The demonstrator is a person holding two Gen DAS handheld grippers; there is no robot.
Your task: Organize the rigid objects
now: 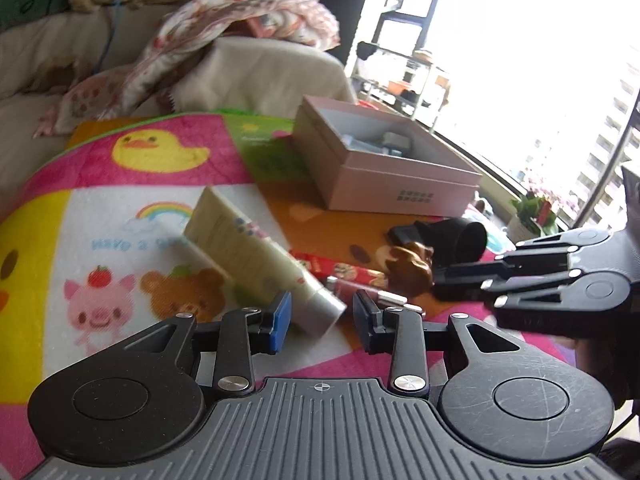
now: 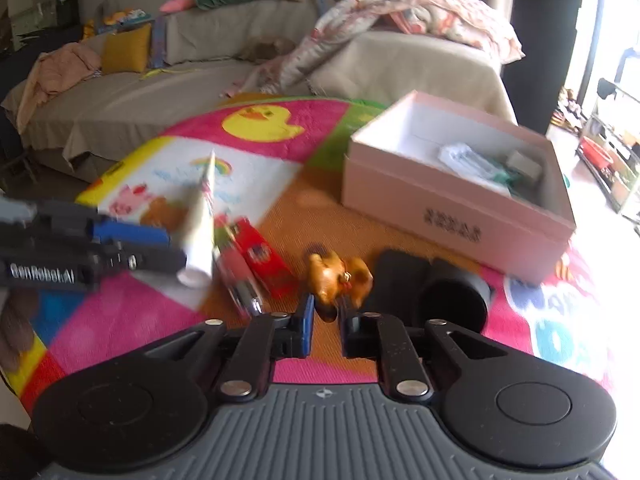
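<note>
Straddling cream tube, seemingly unclamped.

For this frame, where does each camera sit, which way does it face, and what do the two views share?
Left wrist: rides the left claw, low over the mat, facing the cream tube between its open fingers; the right claw shows at right.
Right wrist: rides the right claw, facing the brown figurine just ahead of its open fingers; the left claw enters at left, at the tube's cap end.
Shared: tube, figurine, pink box, black cylinder, cartoon mat, sofa.
</note>
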